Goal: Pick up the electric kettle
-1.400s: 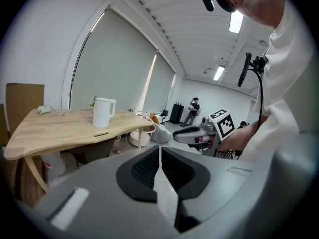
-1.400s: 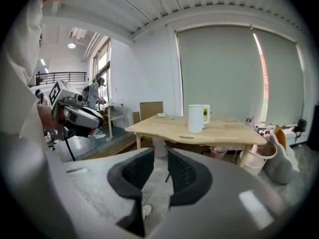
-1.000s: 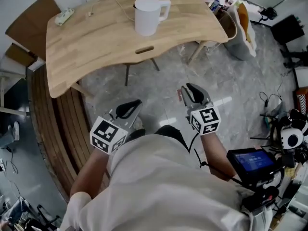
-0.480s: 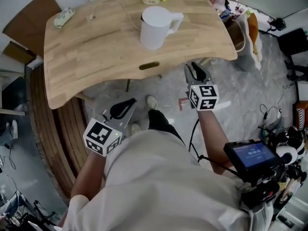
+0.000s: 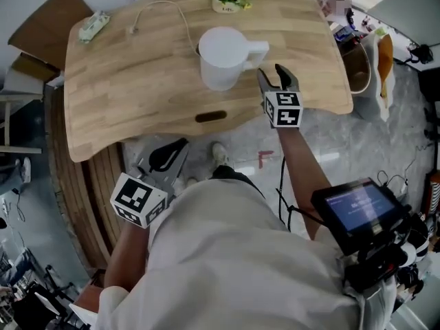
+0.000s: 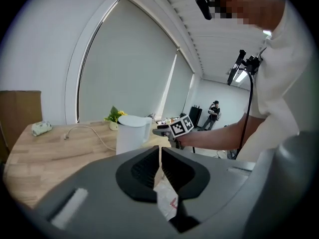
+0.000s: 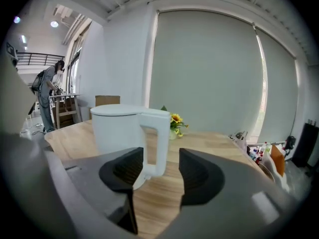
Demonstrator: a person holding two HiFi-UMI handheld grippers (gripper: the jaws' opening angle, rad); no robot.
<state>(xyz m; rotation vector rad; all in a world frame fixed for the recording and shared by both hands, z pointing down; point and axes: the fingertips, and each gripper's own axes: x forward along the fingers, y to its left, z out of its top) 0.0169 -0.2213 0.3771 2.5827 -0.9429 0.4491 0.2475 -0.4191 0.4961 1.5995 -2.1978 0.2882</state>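
On the wooden tabletop (image 5: 117,81), near its middle, stands the white electric kettle (image 5: 221,57), upright, handle toward the right claw (image 5: 278,76), whose jaws have just been opening and stand wide, gripping nothing (the handle sits just ahead of them). Off the tabletop's near edge, the left claw (image 5: 168,158) is clenched, empty.

I count one kettle (image 5: 220,59), one wooden table (image 5: 124,81), one flower pot (image 5: 225,4) at the far edge, one white cable (image 5: 130,27), and two tongs: left gripper (image 5: 172,154), right gripper (image 5: 275,78).
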